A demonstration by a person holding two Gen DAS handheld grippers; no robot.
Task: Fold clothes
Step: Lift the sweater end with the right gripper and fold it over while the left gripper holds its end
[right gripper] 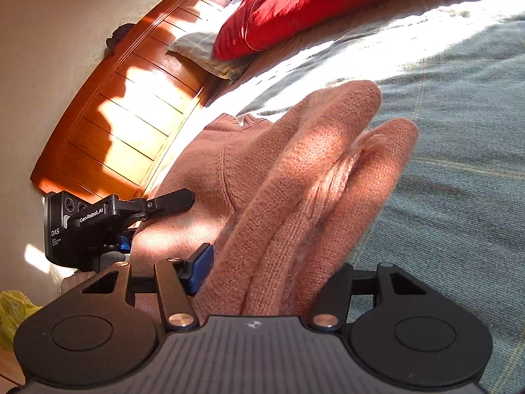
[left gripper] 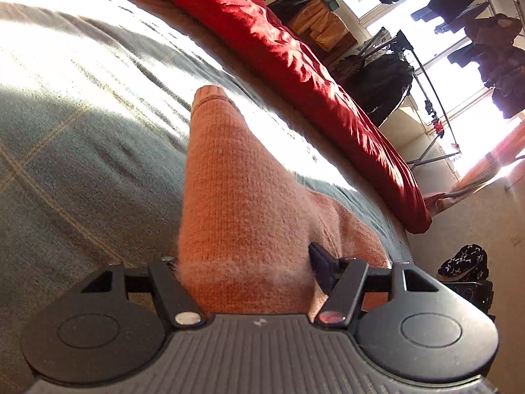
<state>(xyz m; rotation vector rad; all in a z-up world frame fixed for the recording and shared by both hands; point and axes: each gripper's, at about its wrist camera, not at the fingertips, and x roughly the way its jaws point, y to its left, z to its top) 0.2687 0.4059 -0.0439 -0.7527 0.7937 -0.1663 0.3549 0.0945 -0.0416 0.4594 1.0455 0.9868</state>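
Salmon-pink knit wool fills the middle of both views: it is a sweater (left gripper: 236,203) lying on a bed with a grey-green plaid blanket (left gripper: 82,164). In the left wrist view a folded strip of the sweater runs from the bottom centre up to a narrow tip at the middle of the frame, so its long axis points away from the camera. The left claw (left gripper: 249,275) is closed on this strip, with fabric packed between its two fingers.

In the right wrist view the sweater (right gripper: 295,180) rises in thick rolled folds from the bottom centre toward the upper right, and its body spreads flat to the left. The right claw (right gripper: 262,282) is holding these folds, pressed between the blue pad at the left and the black finger at the right. The left claw (right gripper: 157,205) shows at the left middle, pointing right with its finger on the sweater. A red duvet (right gripper: 311,3) lies along the top, beside a wooden headboard (right gripper: 131,115) at the upper left.
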